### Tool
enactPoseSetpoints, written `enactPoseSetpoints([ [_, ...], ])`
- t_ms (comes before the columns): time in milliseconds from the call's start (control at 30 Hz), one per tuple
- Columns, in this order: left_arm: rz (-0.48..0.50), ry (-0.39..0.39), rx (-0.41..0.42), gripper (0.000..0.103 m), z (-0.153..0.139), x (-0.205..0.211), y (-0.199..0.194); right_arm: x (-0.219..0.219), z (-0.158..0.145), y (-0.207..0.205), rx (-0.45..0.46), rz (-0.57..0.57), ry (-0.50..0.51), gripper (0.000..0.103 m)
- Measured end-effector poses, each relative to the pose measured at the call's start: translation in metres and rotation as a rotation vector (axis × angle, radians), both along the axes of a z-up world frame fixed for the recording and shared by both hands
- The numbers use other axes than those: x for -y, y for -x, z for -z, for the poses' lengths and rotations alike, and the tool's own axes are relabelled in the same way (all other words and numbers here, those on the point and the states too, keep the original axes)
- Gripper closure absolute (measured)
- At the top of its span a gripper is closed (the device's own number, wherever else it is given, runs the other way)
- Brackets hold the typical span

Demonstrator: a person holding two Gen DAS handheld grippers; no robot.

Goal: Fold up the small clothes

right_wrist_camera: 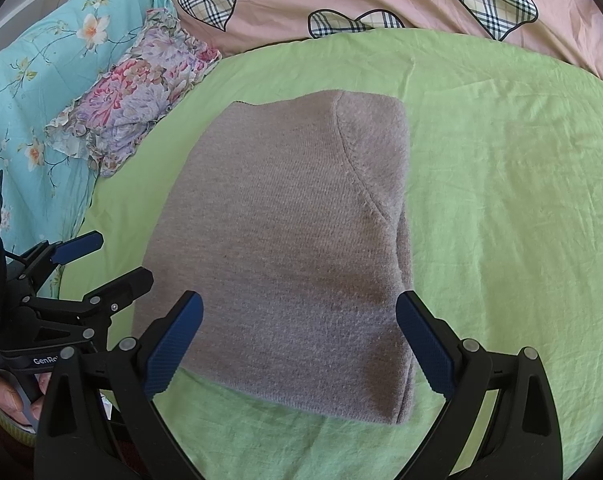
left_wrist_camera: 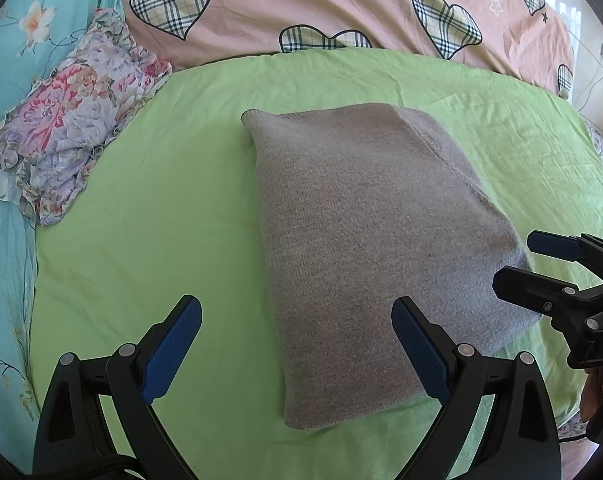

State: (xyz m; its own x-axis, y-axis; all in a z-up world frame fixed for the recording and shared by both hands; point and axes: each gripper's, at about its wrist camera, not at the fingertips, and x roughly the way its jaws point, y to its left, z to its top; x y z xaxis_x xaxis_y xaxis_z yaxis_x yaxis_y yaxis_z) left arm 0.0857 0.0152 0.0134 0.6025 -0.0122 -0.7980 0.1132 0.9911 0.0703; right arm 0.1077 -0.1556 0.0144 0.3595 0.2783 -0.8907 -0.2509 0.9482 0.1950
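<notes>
Sweater (left_wrist_camera: 373, 248) lay folded into a compact grey rectangle near the middle of the green sheet (left_wrist_camera: 149, 240), flat, edges roughly squared. In the right wrist view a curved seam (probably a sleeve or shoulder line) ran down its upper right part, and stacked layers showed along the right edge.

Left gripper (left_wrist_camera: 297, 348): jaws spread wide, nothing between them, held over the sweater's near-left corner; whether the pads touched cloth could not be told. Right gripper (right_wrist_camera: 299, 344): likewise released and empty, jaws straddling the near edge of the sweater from above. Each gripper showed in the other's camera, flanking the garment left and right.

Beyond the sheet: a pink duvet (left_wrist_camera: 341, 4) with plaid hearts at the far side, a floral pillow (left_wrist_camera: 73, 120) at far left, resting on teal bedding (left_wrist_camera: 5, 80). None of it touched the sweater.

Judgement: folding looked essentially done, or paused between folds. The step in hand was a release and check. If one more fold was wanted, the next move called for both grippers to pinch the near edge through all layers, lift together and carry it to the far edge. Otherwise, only a light press to flatten.

Risk: thick knit, so a shallow pinch might catch just the top layer.
</notes>
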Motion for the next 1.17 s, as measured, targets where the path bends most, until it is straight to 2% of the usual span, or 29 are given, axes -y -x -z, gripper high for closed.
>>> enactPoseSetpoints([
  [767,0.003,0.007,0.016,0.007,0.001,0.006,-0.006,0.006,-0.005,-0.007,0.038,0.033,0.0,0.006],
  [1167,-0.03,0.013,0.017,0.007,0.002,0.001,-0.012,0.007,-0.004,-0.008,0.057,0.054,-0.006,0.006],
])
